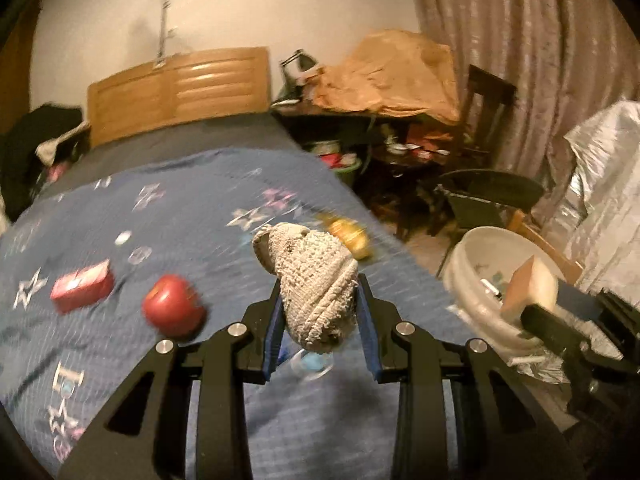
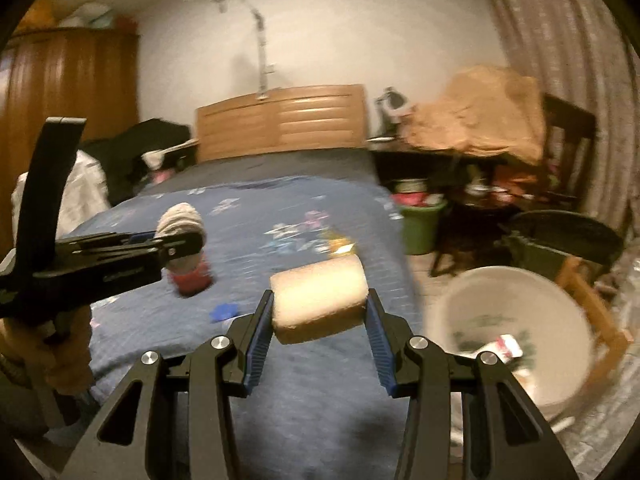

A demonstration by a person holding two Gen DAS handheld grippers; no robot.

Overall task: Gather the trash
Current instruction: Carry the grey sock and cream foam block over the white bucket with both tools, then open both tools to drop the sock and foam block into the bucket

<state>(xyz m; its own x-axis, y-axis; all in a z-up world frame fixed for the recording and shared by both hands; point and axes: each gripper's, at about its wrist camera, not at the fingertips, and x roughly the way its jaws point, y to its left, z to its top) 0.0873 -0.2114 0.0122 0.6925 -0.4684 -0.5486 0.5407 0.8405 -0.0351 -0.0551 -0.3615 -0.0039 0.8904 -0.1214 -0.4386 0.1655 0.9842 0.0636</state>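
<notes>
Left gripper (image 1: 318, 300) pinching a balled-up grey-white knit sock (image 1: 312, 280) btwn its blue pads, held up above the bed (image 1: 224, 184). Right gripper (image 2: 320, 306) clamped on a cream/tan sponge block (image 2: 320, 300), also lifted off the bed, jaws pressed on both short ends.

View diffs:
- Left wrist cam only: red apple (image 1: 173, 306) and red box (image 1: 82, 286) on the blue star-print bedspread, left of the sock; small pale disc-ish bits further back, too blurred to ID. Gold/yellow crinkly item (image 1: 348, 236) just behind the sock. Clear round thing under the jaws, can't tell what.
- Left cam also catches the right gripper side-on at the right edge, sponge (image 1: 530, 288) hanging over the white bucket (image 1: 472, 256); some stuff visible inside the bucket.
- Right wrist cam only: wood wardrobe (image 2: 68, 96), ceiling fan, green tub (image 2: 420, 224) by the bed, small blue scrap (image 2: 225, 311) on the spread. The left gripper (image 2: 176, 246) shows side-on w/ the sock (image 2: 180, 220) sticking up above its fingers; red item below it partly hidden. The bucket (image 2: 448, 312) sits lower right on the floor, next to the bed edge, white-and-red wrapper inside.

Sock: coarse ribbed knit, frayed, dingy, rolled into a lump. Sponge: rounded top, darker tan underside. Both frames motion-blurred.
</notes>
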